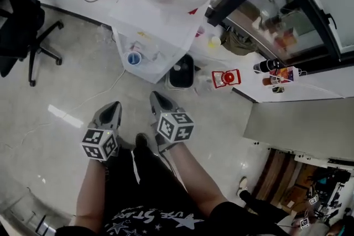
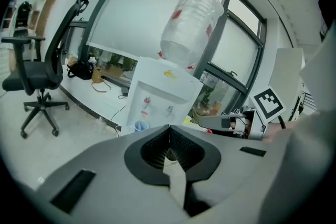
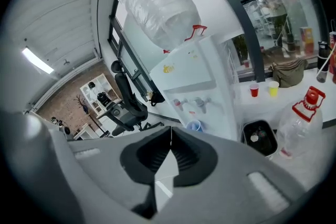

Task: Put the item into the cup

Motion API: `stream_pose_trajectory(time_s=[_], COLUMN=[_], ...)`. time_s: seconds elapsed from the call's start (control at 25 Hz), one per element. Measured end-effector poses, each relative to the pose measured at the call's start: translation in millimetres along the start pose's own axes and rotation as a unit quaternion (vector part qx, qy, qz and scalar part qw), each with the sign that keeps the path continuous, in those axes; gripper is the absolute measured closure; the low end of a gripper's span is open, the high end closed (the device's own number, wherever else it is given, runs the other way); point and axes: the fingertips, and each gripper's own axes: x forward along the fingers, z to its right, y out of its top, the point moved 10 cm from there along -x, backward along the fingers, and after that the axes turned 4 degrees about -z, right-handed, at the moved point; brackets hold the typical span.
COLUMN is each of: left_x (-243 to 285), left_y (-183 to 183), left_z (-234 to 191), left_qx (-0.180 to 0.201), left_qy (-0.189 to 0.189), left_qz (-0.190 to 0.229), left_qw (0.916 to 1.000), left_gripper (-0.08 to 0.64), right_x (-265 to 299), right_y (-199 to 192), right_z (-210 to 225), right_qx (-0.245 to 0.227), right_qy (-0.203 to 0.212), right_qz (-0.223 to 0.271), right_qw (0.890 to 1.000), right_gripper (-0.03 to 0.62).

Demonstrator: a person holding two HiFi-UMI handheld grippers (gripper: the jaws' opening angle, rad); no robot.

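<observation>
Left gripper [image 1: 113,106] and right gripper [image 1: 155,98], lower centre of head view: jaws closed tip to tip, nothing held. Blue cup [image 1: 134,58] stands in the water dispenser [image 1: 160,19] recess, upper centre. The item itself cannot be identified.

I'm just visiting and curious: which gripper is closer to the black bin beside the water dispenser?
Right. In the head view the right gripper is just short of the black bin; the left gripper is farther off, to the bin's left.
</observation>
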Motion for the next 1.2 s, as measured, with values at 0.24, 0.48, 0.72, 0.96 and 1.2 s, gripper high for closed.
stream_pose_trajectory(time_s=[0.24,0.48,0.72,0.96,1.2], left_x=[-27,-48,-94,-151,-213], left_y=[15,7,-19,-30,-49], left_z=[8,8,14,28,43], left_qx=[0.007,0.015,0.019,0.032,0.051], left_qy=[0.017,0.017,0.008,-0.008,-0.025], left_qz=[0.012,0.02,0.036,0.059,0.069], left_qw=[0.9998,0.9995,0.9991,0.9977,0.996], left_gripper=[0.554,0.554,0.554,0.554,0.554], right_x=[-15,-16,-49,-96,-140], right_y=[18,16,-15,-45,-78], right_z=[-15,-39,-72,-115,-159], right_qx=[-0.001,-0.026,-0.047,-0.064,-0.059], right_qy=[0.02,0.03,0.022,0.017,0.022], right_qz=[0.014,0.02,0.038,0.056,0.079], right_qw=[1.0,0.999,0.998,0.996,0.995], right_gripper=[0.589,0.589,0.591,0.589,0.591])
